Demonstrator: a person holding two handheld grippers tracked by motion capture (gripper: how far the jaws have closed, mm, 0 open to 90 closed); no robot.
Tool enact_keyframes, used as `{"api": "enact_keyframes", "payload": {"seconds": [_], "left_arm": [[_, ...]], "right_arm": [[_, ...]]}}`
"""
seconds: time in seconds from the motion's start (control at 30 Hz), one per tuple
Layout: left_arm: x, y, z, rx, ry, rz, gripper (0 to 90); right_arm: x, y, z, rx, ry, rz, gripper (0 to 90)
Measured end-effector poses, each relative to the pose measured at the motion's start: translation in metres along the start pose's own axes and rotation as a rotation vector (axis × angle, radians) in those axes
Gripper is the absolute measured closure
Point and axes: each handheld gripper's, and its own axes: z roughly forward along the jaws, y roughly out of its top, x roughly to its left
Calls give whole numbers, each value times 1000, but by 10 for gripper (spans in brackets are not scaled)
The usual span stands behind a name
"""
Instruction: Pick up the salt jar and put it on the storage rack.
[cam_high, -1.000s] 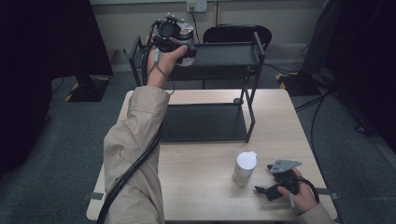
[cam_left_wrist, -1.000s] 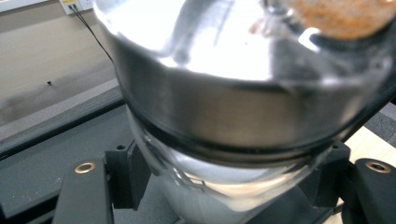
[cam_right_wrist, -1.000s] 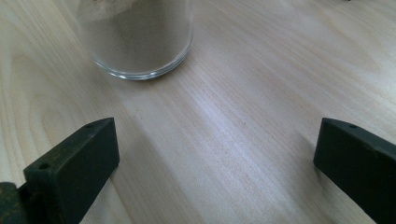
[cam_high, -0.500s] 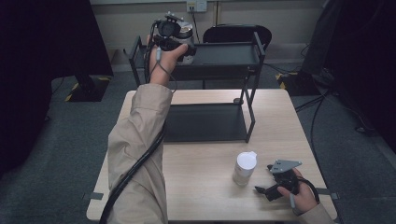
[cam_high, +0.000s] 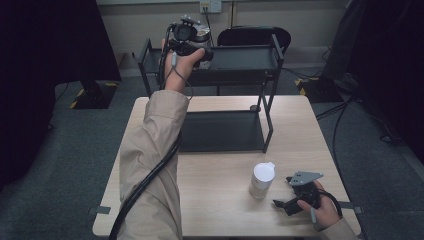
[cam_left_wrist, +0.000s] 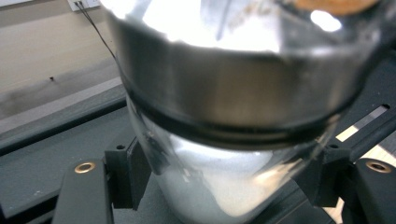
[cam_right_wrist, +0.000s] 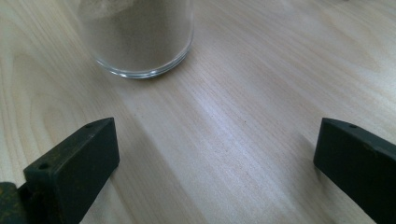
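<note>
My left gripper (cam_high: 191, 33) is raised over the left end of a black rack's top shelf (cam_high: 240, 57), shut on a glass jar with a silver metal lid (cam_high: 202, 34). In the left gripper view the jar (cam_left_wrist: 233, 140) sits between the pads (cam_left_wrist: 128, 172), just above the shelf. A second jar with a white lid (cam_high: 262, 180) stands on the wooden table (cam_high: 225, 215) at the front right; it holds brownish powder (cam_right_wrist: 140, 42). My right gripper (cam_high: 284, 193) rests on the table just right of it, open, with bare wood between its jaws (cam_right_wrist: 215, 158).
The black two-level rack stands at the table's far side; its lower shelf (cam_high: 220, 131) is bare. A dark chair (cam_high: 252, 35) stands behind the rack. Cables trail across the grey floor at the right (cam_high: 345, 115).
The left gripper and its jar have drifted very slightly farther over the top shelf. The right gripper and the white-lidded jar have not moved.
</note>
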Motion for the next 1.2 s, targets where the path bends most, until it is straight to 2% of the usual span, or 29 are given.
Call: {"api": "enact_keyframes", "payload": {"seconds": [0.17, 0.37, 0.47, 0.57, 0.67, 1.0, 1.2], "left_arm": [[0, -1, 0, -5, 1, -11, 307], [-2, -1, -1, -10, 9, -4, 287], [-3, 0, -2, -5, 13, -23, 176], [-4, -1, -5, -11, 8, -35, 147], [-8, -3, -8, -12, 27, -31, 109], [-14, -14, -20, -37, 44, -43, 44], [-17, -23, -28, -47, 31, -40, 28]], "right_arm": [[0, 0, 0, 0, 0, 0, 0], [0, 0, 0, 0, 0, 0, 0], [0, 0, 0, 0, 0, 0, 0], [0, 0, 0, 0, 0, 0, 0], [0, 0, 0, 0, 0, 0, 0], [0, 0, 0, 0, 0, 0, 0], [0, 0, 0, 0, 0, 0, 0]]}}
